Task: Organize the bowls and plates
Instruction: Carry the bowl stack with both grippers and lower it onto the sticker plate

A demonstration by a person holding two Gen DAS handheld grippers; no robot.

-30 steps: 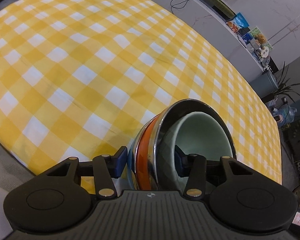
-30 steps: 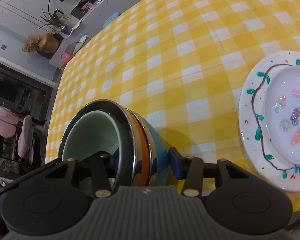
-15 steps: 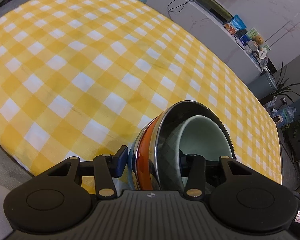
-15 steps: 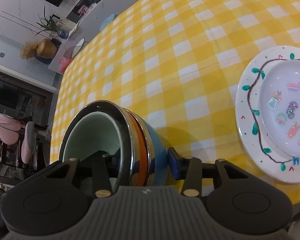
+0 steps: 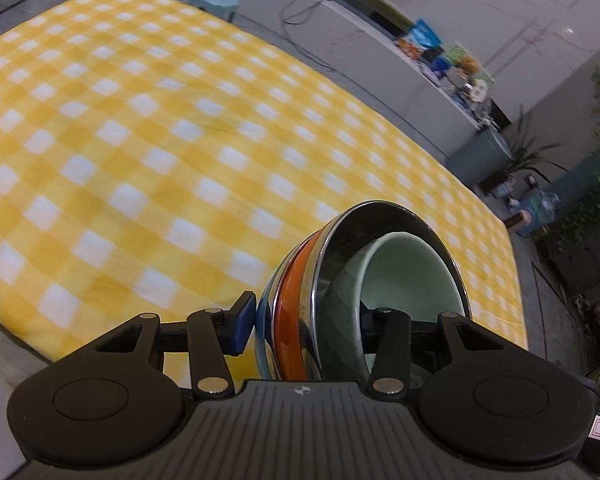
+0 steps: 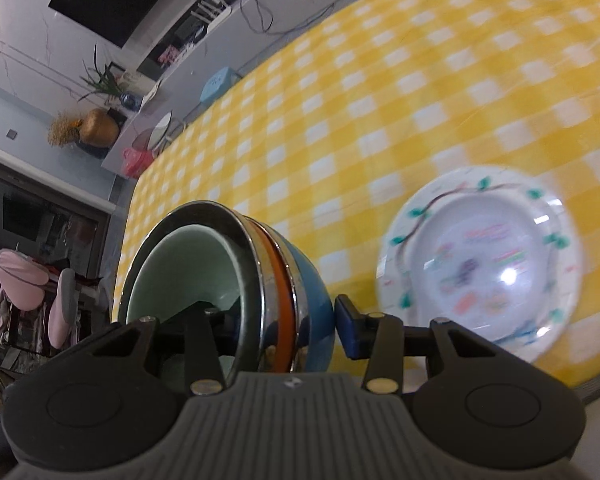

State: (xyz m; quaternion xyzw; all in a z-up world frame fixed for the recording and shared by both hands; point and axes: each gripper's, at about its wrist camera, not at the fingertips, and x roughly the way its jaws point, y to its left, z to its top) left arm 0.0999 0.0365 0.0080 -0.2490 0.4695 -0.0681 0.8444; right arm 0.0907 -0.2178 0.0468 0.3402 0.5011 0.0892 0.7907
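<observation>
Left hand-held gripper (image 5: 302,322): pinching the rim of the stack of bowls (image 5: 364,280), one finger outside, one inside.
Right hand-held gripper (image 6: 276,314): pinching the opposite rim the same way.
Stack of bowls: tipped on edge, held above the desk (image 5: 140,140).
Plate (image 6: 480,264): lying on the desk to the right, apart from the stack.

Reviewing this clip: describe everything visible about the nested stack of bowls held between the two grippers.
The bowl stack is four nested bowls: a pale green ceramic-looking one innermost, then a shiny metal one, an orange one, and a blue one outermost. It is tipped on its side above the yellow checked tablecloth. The left gripper and right gripper each pinch its wall, one finger inside, one outside.
</observation>
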